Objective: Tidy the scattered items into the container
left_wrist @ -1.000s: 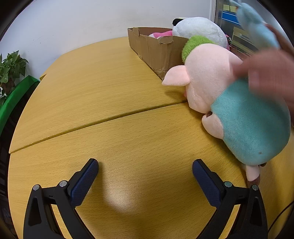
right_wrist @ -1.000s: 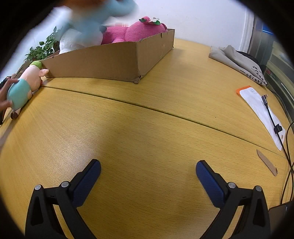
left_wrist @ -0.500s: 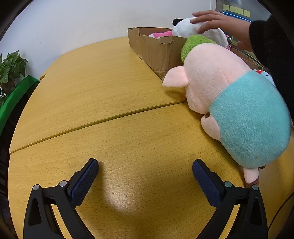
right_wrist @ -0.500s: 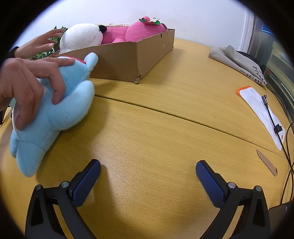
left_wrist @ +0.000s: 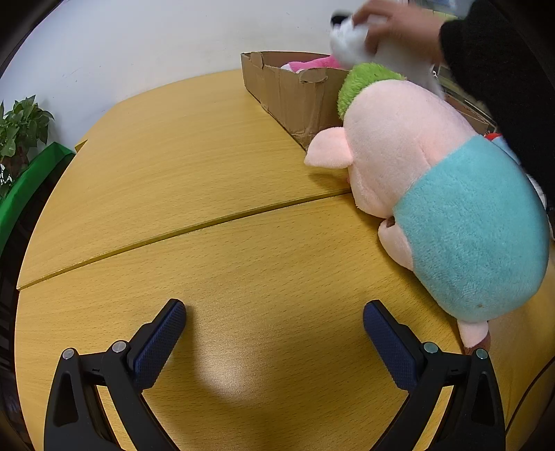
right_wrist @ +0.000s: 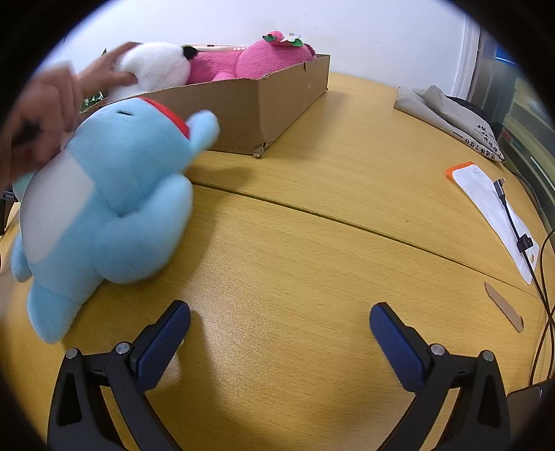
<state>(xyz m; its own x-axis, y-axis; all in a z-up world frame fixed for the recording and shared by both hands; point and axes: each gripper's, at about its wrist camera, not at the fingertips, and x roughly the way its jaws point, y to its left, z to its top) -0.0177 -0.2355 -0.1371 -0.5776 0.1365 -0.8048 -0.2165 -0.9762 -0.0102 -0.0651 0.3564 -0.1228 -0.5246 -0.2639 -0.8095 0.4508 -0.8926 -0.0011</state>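
A cardboard box (left_wrist: 288, 86) stands at the far side of the wooden table; it also shows in the right wrist view (right_wrist: 242, 107) holding a pink plush (right_wrist: 263, 59). A bare hand (left_wrist: 392, 24) grips a white plush (right_wrist: 156, 66) at the box. A pink pig plush with teal body (left_wrist: 433, 201) lies right of my left gripper (left_wrist: 274, 333), which is open and empty. A light blue plush (right_wrist: 104, 204) lies left of my right gripper (right_wrist: 279, 333), also open and empty.
A potted plant (left_wrist: 20, 125) stands beyond the table's left edge. In the right wrist view a grey cloth (right_wrist: 451, 118), a white sheet with orange edge (right_wrist: 492, 208), a cable (right_wrist: 520, 236) and a cardboard scrap (right_wrist: 503, 305) lie to the right.
A person's hands set the blue plush down on the table left of my right gripper, then took hold of the white plush at the box. Both grippers stayed still.
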